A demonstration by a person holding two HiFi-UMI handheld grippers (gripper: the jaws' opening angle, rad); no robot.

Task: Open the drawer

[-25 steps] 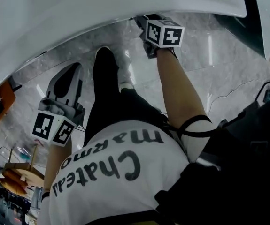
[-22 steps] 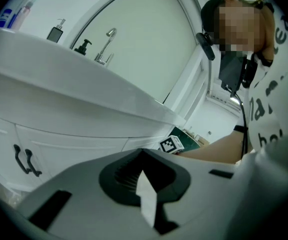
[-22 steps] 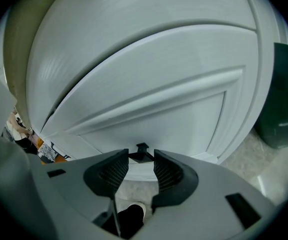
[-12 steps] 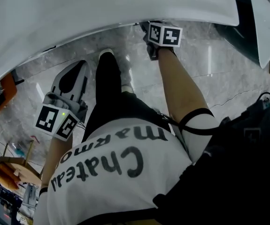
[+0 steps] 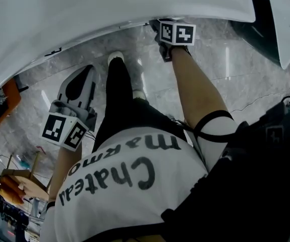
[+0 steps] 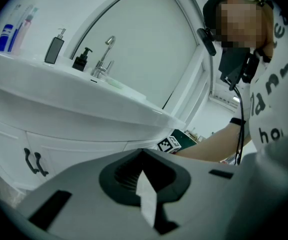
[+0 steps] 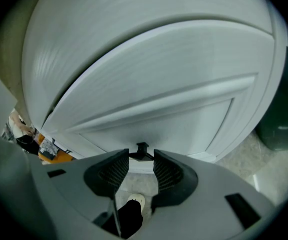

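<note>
Bathroom vanity's (image 6: 58,134) white panelled drawer (image 7: 154,84) has black handle (image 7: 141,150).

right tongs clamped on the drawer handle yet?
No, the right tongs stand open, pads apart, with the black handle just at their tips and floor showing through the gap.

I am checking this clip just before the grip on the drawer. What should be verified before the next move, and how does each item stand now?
1. Right gripper jaws apart: ok.
2. Black handle centred on the gap between the jaws: ok.
3. Handle deep enough between the pads to close on: not ok, it sits only at the tips.
4. Drawer front closed: ok.
5. Left gripper shut, empty and away from the handle: ok.
6. Room for the drawer to slide out: cannot tell; the person's shoe shows below the jaws.
</note>
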